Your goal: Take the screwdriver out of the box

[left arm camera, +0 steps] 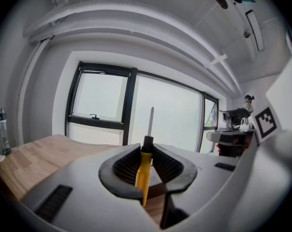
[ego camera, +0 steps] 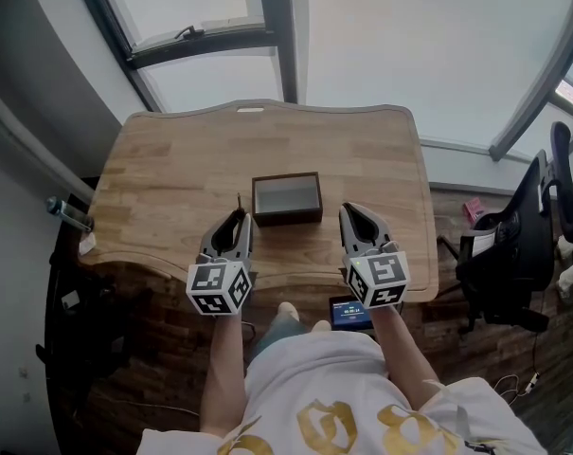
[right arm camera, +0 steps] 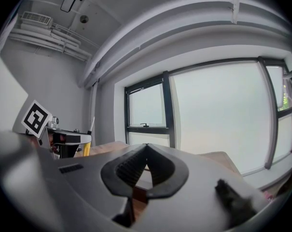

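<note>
My left gripper [ego camera: 239, 220] [left arm camera: 146, 151] is shut on the screwdriver [left arm camera: 144, 170], whose yellow handle stands upright between the pads. Its black collar and thin metal shaft [left arm camera: 150, 121] rise above the jaws. In the head view the shaft tip [ego camera: 239, 200] shows just left of the dark open box [ego camera: 286, 198], which sits mid-table on the wooden table [ego camera: 172, 169]. The box's inside looks bare. To the right of the box my right gripper [ego camera: 354, 213] [right arm camera: 146, 147] is shut with nothing in it. From the right gripper view the screwdriver [right arm camera: 87, 146] shows at the far left.
A bottle [ego camera: 68, 214] [left arm camera: 2, 129] stands at the table's left edge. At the right, beside the table, is a black office chair [ego camera: 518, 245]. A small screen [ego camera: 350, 313] glows below the near edge. Windows run behind the table's far edge.
</note>
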Demonstrator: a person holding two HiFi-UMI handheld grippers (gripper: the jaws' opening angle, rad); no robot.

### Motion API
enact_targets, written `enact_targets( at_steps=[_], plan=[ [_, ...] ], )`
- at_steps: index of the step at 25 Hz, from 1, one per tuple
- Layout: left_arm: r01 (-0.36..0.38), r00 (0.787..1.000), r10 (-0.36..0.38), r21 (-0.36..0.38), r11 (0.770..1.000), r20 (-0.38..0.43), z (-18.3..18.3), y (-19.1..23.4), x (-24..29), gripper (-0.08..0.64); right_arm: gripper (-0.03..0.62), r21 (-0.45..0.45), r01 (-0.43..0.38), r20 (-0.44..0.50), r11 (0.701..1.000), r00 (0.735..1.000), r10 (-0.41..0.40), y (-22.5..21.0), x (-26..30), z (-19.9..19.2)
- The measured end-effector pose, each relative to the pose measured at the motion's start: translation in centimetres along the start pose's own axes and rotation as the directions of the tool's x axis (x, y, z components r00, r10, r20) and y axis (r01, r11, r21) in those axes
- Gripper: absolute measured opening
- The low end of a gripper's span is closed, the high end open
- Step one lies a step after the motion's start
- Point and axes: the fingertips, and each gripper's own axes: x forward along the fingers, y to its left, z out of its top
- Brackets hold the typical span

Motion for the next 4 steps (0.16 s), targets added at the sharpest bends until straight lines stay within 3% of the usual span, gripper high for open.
enact_targets(
  at_steps=[4],
  plan=[
    [-0.003, 1.000, 0.003, -0.009, 1.000, -0.010, -0.59, -0.37, 0.04, 0.080, 0.031, -0.004, -0.001, -0.019, 1.000, 1.000, 0.001, -0.31, -0.29, -0.60]
  ],
)
